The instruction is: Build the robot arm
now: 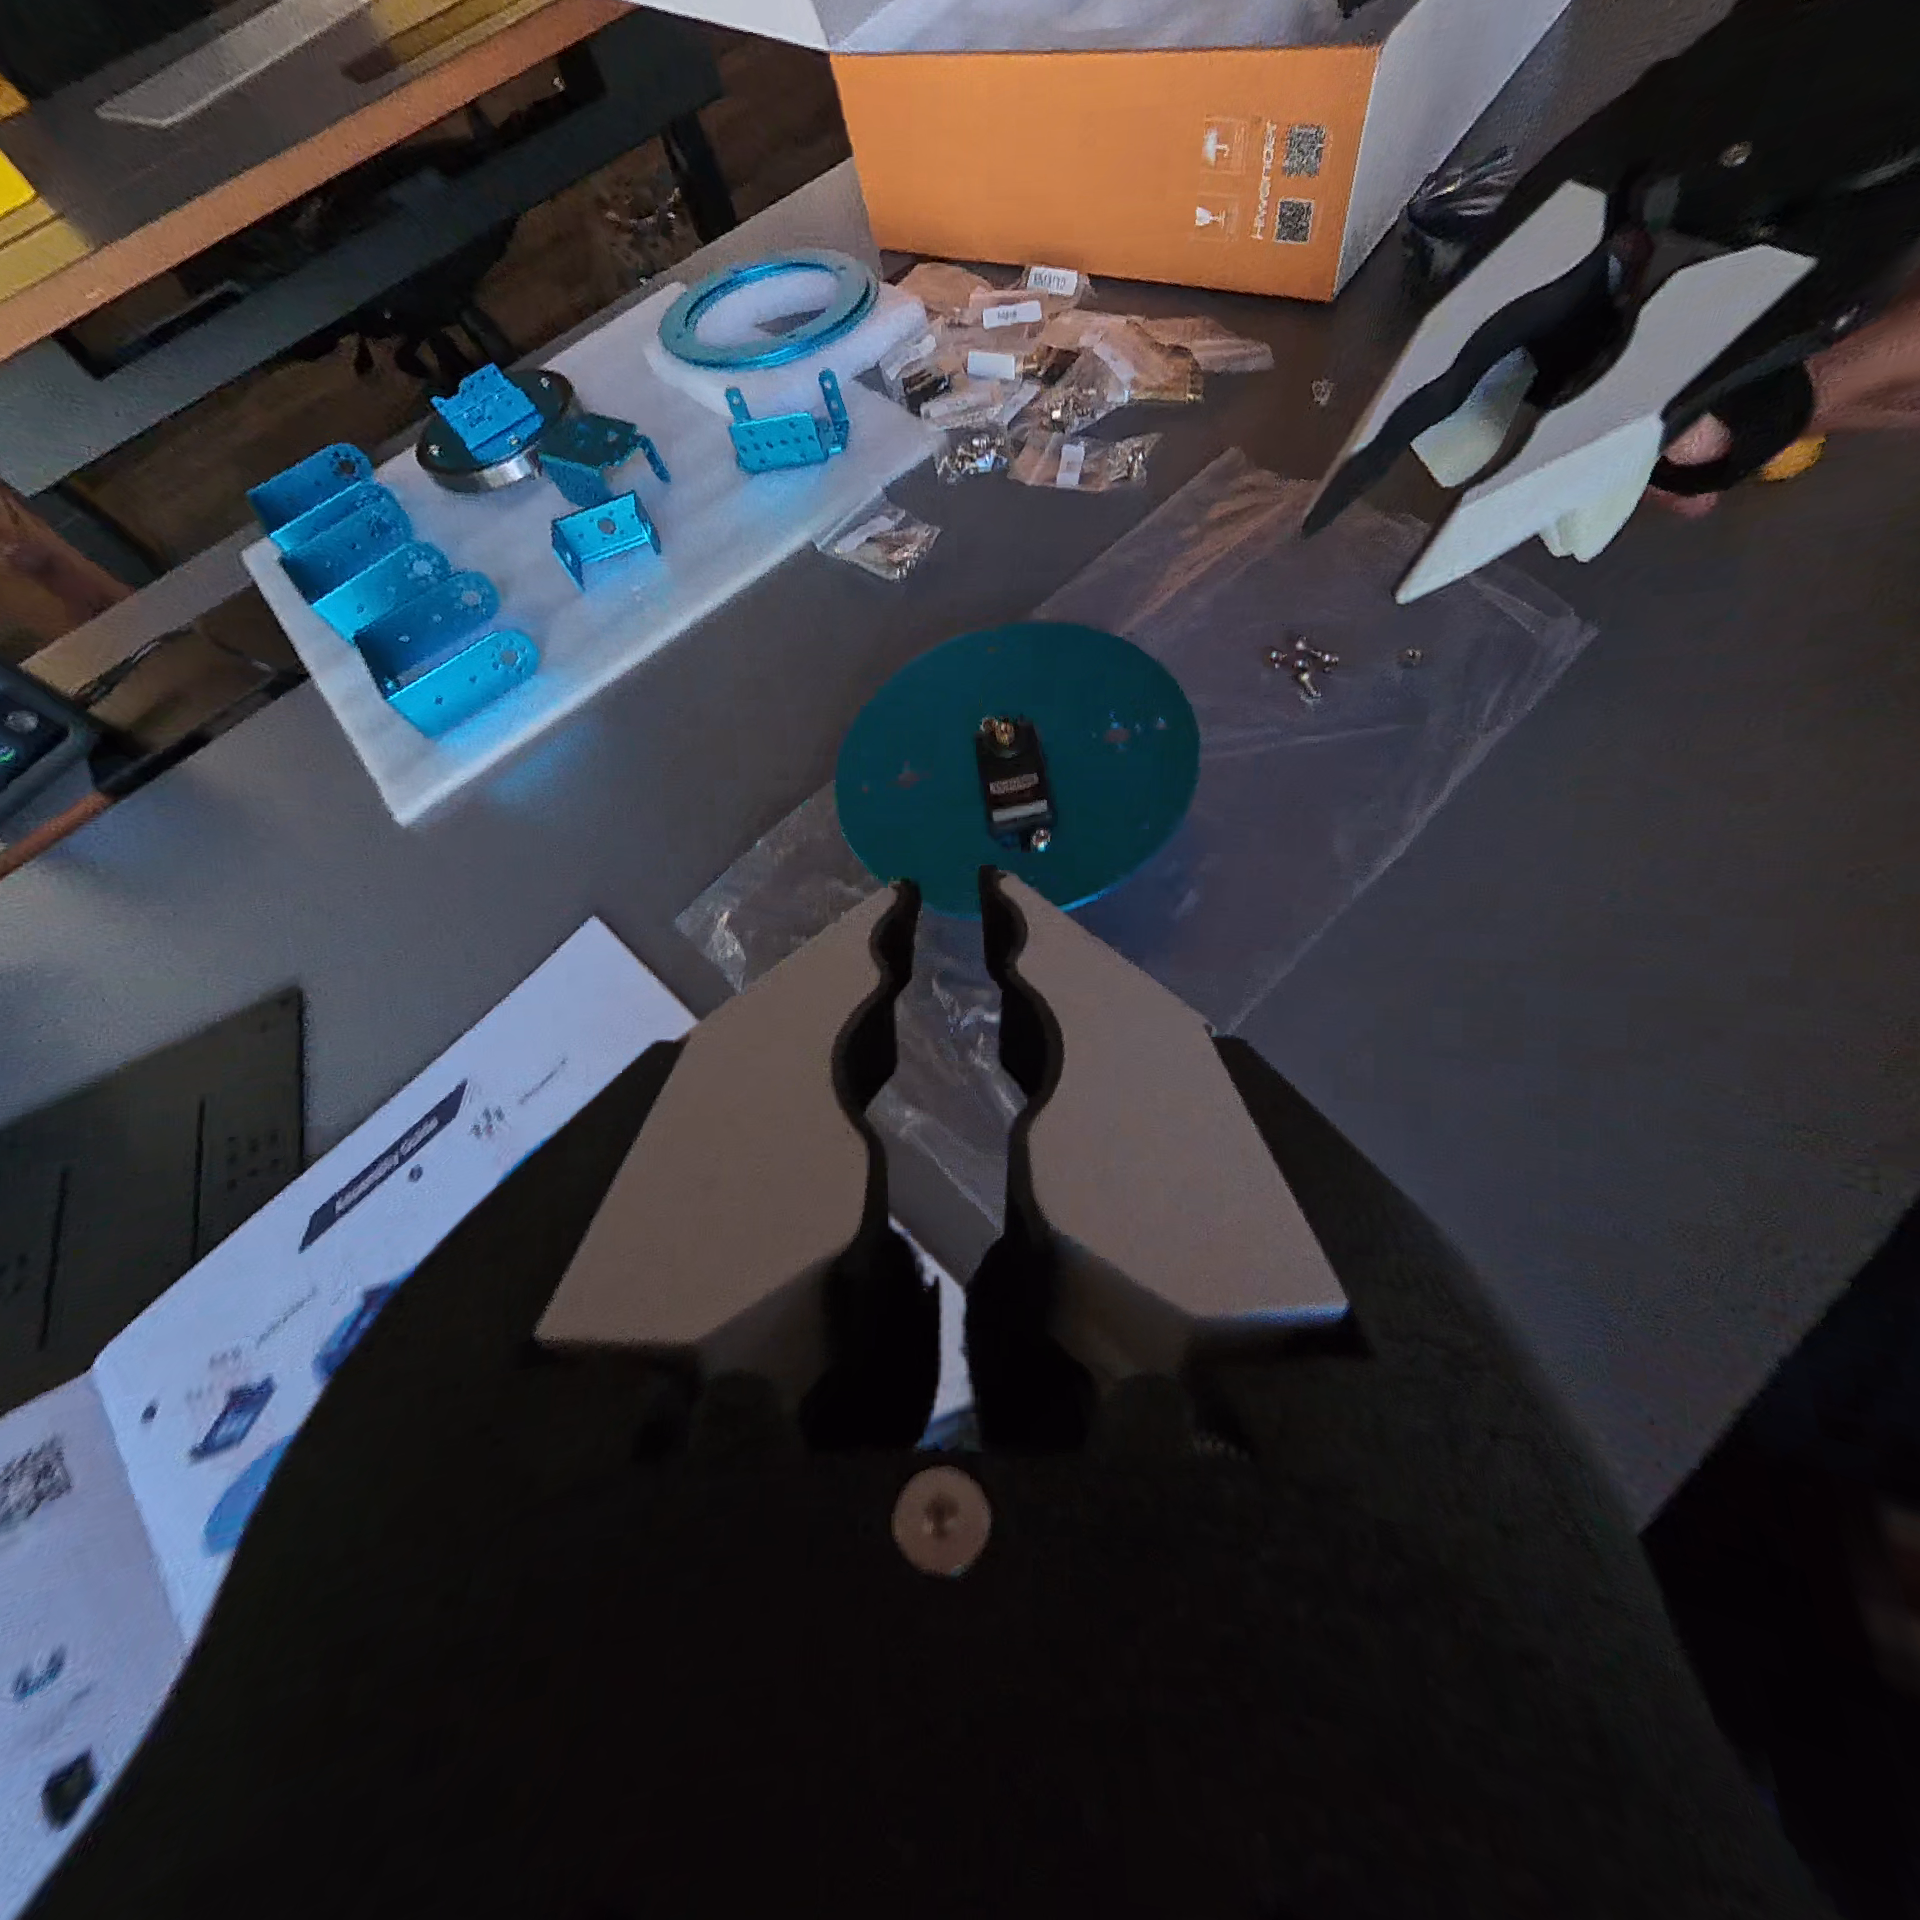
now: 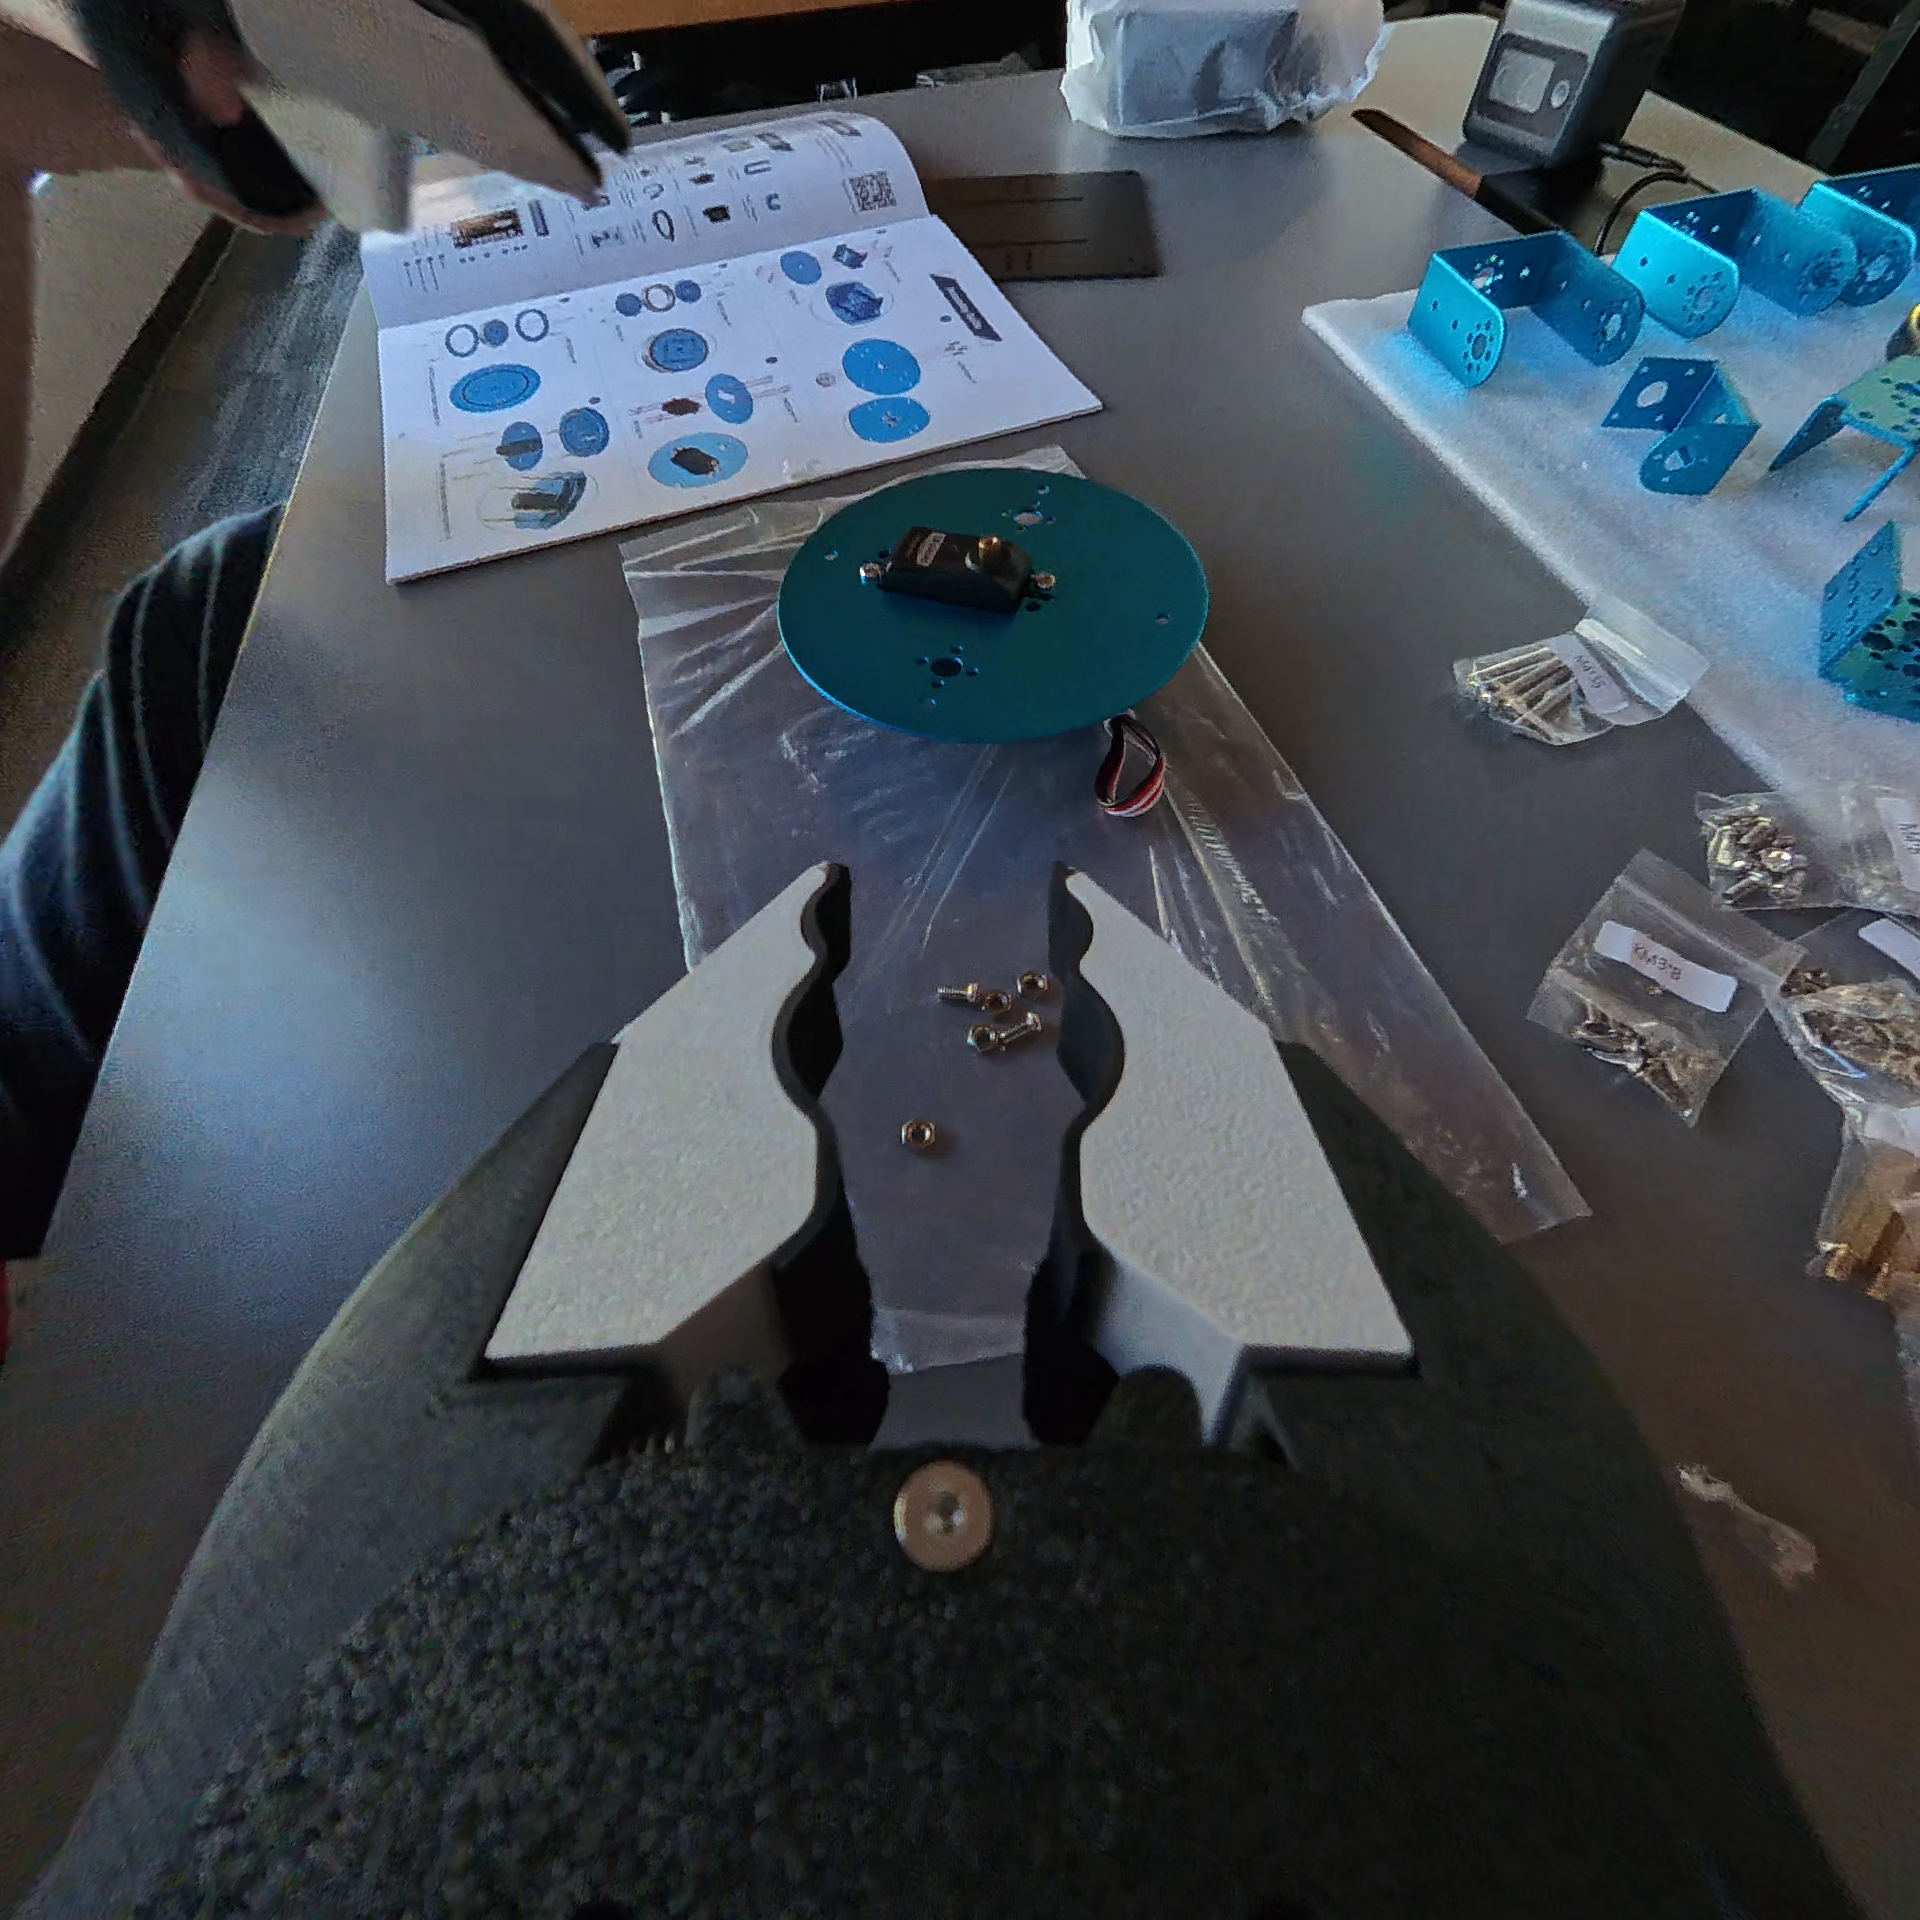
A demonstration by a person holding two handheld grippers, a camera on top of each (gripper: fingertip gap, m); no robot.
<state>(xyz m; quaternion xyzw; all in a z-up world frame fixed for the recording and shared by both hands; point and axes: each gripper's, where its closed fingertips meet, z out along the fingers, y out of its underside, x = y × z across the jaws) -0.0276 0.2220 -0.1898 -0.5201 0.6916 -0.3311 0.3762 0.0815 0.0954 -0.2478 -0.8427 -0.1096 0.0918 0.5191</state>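
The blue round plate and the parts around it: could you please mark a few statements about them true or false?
1. A black servo sits on the blue round plate. True.
2. The right gripper is clamped on a screw. False: it is open, above the loose screws and nuts.
3. The plate lies partly on a clear plastic bag. True.
4. The left gripper holds the plate. False: its narrow gap is empty.
5. The booklet is closed. False: it lies open.
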